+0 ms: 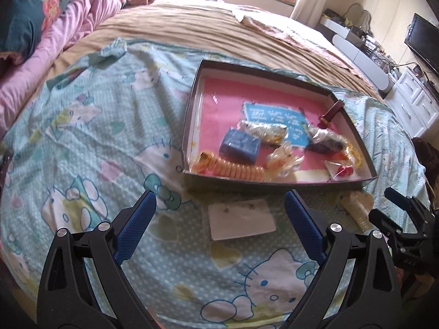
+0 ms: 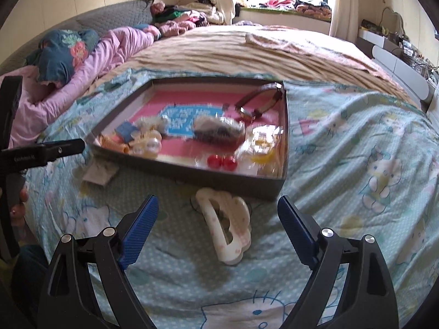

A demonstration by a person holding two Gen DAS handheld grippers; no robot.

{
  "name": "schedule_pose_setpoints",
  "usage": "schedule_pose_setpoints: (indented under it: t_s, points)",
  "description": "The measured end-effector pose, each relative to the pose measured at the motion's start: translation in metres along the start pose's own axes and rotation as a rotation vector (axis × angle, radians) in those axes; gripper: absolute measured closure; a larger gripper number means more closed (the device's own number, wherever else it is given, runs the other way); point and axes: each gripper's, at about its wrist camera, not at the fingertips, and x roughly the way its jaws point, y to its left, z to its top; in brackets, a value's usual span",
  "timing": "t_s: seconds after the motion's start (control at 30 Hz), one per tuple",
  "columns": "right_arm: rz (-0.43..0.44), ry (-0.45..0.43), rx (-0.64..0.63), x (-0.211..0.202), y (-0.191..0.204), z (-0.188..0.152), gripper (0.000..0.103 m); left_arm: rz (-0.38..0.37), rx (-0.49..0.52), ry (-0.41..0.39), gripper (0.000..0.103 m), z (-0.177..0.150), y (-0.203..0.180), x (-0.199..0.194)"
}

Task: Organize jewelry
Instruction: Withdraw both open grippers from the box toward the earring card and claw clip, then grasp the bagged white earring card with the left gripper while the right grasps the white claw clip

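A shallow grey box (image 1: 277,182) (image 2: 192,174) with a pink floor lies on the bed and holds several pieces of jewelry and hair accessories. A white card with small earrings (image 1: 241,219) (image 2: 100,174) rests on the sheet just in front of the box. My left gripper (image 1: 221,200) hovers open above that card, nothing between its blue pads. A cream hair claw clip (image 2: 227,227) (image 1: 356,208) sits on the sheet before the box's near right corner. My right gripper (image 2: 218,205) stands open over the clip, its fingers wide on either side and apart from it.
The box's contents include a blue case (image 1: 240,148), an orange spiral hair tie (image 1: 233,167), two red beads (image 2: 222,162) and a brown strap (image 2: 260,101). A cartoon-cat sheet (image 2: 356,150) covers the near bed; pink bedding (image 2: 104,54) lies far left.
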Motion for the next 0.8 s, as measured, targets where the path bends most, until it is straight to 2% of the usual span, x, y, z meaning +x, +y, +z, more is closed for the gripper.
schedule_pose_setpoints:
  t_s: [0.17,0.23,0.33,0.4,0.53,0.73,0.8]
  points:
    - [-0.018,0.041,0.006,0.019,-0.005,-0.005,0.016,0.013,-0.002,0.033,0.015,-0.006,0.003,0.014]
    - [-0.026,0.058,0.009,0.027,-0.008,-0.006,0.017,-0.003,-0.012,0.062,0.015,-0.008,0.003,0.021]
    - [-0.023,0.082,0.009,0.036,-0.009,-0.009,0.027,-0.015,-0.008,0.082,0.015,-0.012,-0.001,0.03]
    - [-0.012,0.102,0.001,0.041,-0.008,-0.01,0.044,-0.007,0.004,0.097,0.015,-0.015,-0.006,0.036]
    - [-0.018,0.095,-0.039,0.043,0.0,-0.015,0.059,0.01,0.019,0.114,0.015,-0.019,-0.012,0.047]
    - [0.046,0.091,-0.037,0.036,0.007,-0.019,0.06,0.061,0.062,0.084,0.015,-0.021,-0.019,0.052]
    - [0.067,0.091,-0.037,0.033,0.01,-0.019,0.06,0.065,0.088,0.078,0.021,-0.022,-0.024,0.053]
